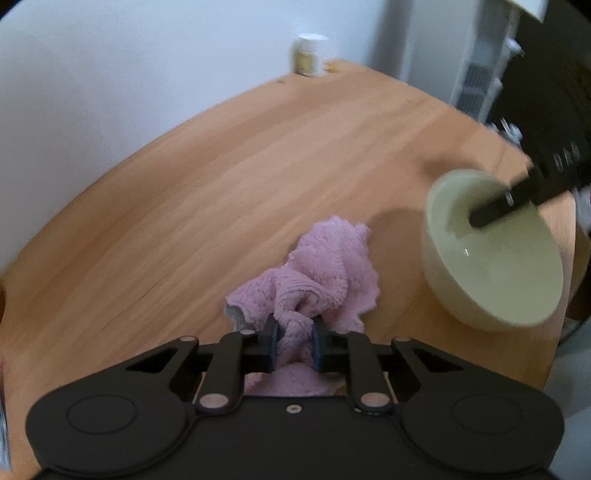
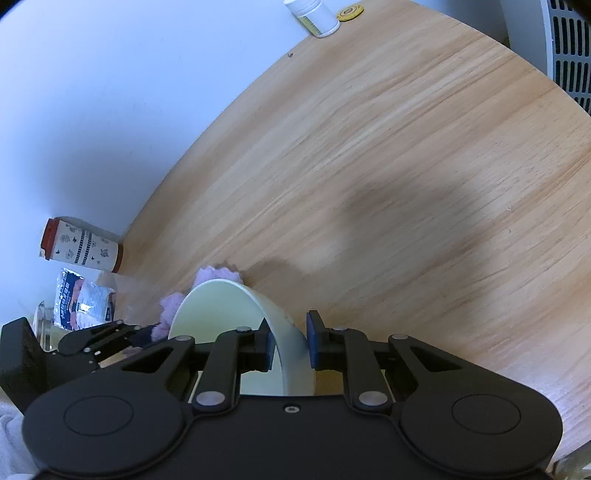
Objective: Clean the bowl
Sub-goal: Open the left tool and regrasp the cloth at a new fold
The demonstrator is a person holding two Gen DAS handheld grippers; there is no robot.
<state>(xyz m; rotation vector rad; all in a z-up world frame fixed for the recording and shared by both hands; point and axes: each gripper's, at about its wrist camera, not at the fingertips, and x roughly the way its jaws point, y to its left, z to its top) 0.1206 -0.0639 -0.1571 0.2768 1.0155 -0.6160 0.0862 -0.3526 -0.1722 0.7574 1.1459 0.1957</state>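
My left gripper (image 1: 293,338) is shut on a crumpled pink cloth (image 1: 325,273), which hangs just above the round wooden table (image 1: 221,155). A pale green bowl (image 1: 495,254) is tilted to the right of the cloth, off the table. My right gripper (image 2: 290,338) is shut on the bowl (image 2: 236,310), with one finger inside and one outside the rim. That finger also shows in the left wrist view (image 1: 498,210). In the right wrist view the cloth (image 2: 173,306) peeks from behind the bowl, with the left gripper (image 2: 110,334) beside it.
A white jar (image 2: 317,16) and a small yellow disc (image 2: 349,13) stand at the table's far edge by the white wall. A patterned tube with red ends (image 2: 81,245), a snack packet (image 2: 83,299) and a glass (image 2: 46,325) are at the left. A white heater (image 2: 569,48) stands at the right.
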